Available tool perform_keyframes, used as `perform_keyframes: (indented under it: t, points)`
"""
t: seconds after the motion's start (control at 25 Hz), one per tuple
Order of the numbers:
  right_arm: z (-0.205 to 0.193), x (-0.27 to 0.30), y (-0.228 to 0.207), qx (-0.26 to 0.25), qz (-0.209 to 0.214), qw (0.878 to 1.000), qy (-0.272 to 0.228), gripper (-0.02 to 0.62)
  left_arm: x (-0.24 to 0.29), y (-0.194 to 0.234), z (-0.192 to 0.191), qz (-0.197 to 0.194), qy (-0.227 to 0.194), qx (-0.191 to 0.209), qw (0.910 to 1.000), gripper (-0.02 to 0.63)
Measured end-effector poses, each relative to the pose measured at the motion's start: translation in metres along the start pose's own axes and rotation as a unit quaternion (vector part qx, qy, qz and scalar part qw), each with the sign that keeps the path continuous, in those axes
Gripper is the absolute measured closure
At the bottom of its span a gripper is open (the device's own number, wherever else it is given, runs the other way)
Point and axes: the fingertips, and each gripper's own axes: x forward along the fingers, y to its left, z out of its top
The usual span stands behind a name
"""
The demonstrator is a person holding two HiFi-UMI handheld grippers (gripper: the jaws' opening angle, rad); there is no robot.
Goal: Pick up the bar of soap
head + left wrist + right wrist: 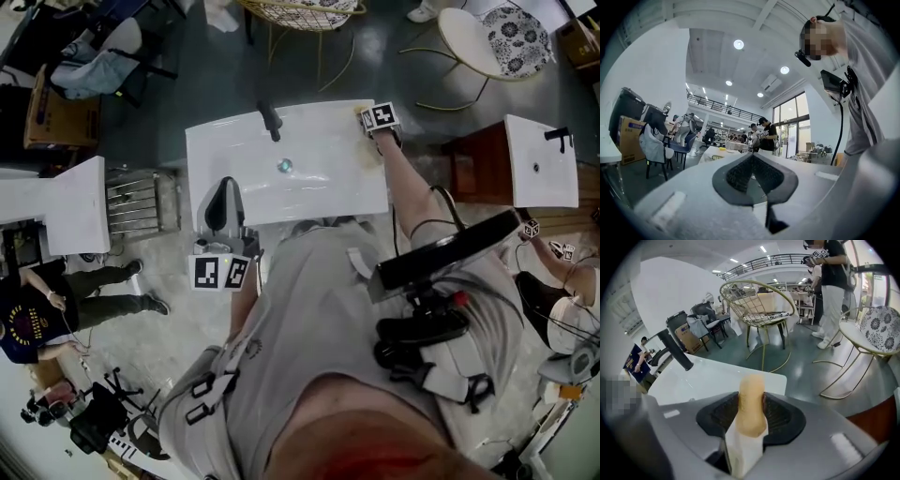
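Left gripper points level, jaws together; right gripper tilts down, jaws clamping bar of soap.

white sink, black faucet, gold wire chair, cardboard box

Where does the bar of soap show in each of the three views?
Head view: not discernible; the right claw at the basin's far right corner covers it.
Left gripper view: not in it.
Right gripper view: bar of soap at centre, clamped in that claw.
Shared landmark: black faucet, in head and right gripper views.
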Motion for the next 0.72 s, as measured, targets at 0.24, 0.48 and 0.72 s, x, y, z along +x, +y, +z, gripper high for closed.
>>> perform_keyframes:
  t: [0.24,0.48,0.72]
  points:
    - [0.009,0.007,-0.010,0.017,-0.008,1.000,-0.005,0.422,0.009,-0.002,0.003,-0.005,-0.008,-0.001,1.0000,0.607]
    - [0.038,-0.036,0.003,0.009,-0.018,0.998,-0.065,0.335,0.022,-0.005,0.009,-0.028,-0.014,-0.001,0.9995,0.607]
    - [0.103,-0.167,0.064,-0.046,0.016,0.974,-0.223,0.431,0.045,-0.012,0.022,-0.058,-0.028,0.008,0.9979,0.607]
